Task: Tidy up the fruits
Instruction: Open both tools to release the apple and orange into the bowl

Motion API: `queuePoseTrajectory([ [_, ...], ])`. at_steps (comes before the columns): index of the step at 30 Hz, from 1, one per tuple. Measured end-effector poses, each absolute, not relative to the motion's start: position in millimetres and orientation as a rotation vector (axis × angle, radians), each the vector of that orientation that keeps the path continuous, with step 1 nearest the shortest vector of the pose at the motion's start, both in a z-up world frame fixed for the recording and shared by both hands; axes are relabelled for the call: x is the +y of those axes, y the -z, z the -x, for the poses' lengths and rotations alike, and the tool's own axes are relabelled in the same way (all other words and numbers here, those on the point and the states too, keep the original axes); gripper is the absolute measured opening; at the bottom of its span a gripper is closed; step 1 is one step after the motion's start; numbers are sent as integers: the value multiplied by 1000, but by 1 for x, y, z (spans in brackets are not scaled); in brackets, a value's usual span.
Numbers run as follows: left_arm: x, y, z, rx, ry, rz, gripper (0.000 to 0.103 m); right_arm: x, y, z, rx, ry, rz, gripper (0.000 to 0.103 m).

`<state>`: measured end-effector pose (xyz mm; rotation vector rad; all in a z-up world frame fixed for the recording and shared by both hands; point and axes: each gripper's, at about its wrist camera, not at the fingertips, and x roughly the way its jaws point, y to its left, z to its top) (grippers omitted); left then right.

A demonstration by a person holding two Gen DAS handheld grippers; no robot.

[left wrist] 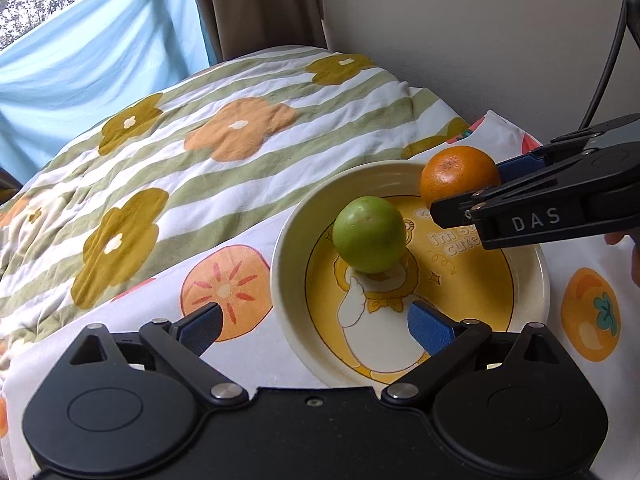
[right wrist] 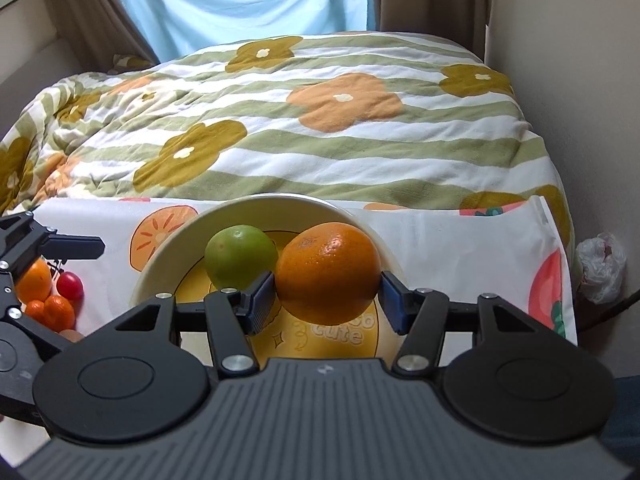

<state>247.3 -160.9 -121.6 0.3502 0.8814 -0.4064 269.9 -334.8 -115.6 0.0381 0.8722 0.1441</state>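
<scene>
The right gripper (right wrist: 326,294) was clenched on an orange (right wrist: 328,272), one blue pad against each side, and held it just above the cartoon-printed bowl (right wrist: 168,256), over the side nearer the wall. It looked like the placing step: the orange seemed about to be lowered and let go beside the green fruit (right wrist: 240,256) already sitting in the bowl. That would call for a gentle descent, clear of the green one, before the pads part. The left gripper (left wrist: 316,326) hung released and empty at the bowl's near rim. More small fruits (right wrist: 50,296) waited on the persimmon-print cloth (right wrist: 460,248), left of the bowl, apparently still to be gathered.
</scene>
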Motion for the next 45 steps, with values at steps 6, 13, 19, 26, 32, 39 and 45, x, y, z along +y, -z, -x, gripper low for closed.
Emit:
queuePoseTrajectory([
  [6,-150,118,-243,891,364,-320,101,-327,130,-277,874,-169,23,71],
  [13,-146,116,-238,890,341,-305,101,-329,133,-277,862,-166,20,74],
  [19,-144,112,-228,888,310,-247,101,-328,123,-267,794,-111,95,103],
  [26,-149,96,-212,846,270,-241,101,-339,108,-248,783,-126,51,103],
  [32,-153,75,-186,803,244,-214,101,-344,84,-223,776,-136,41,103],
  [39,-155,51,-142,744,179,-177,101,-350,55,-184,738,-170,49,103],
  [45,-150,33,-98,693,96,-140,101,-350,36,-152,718,-211,50,103],
])
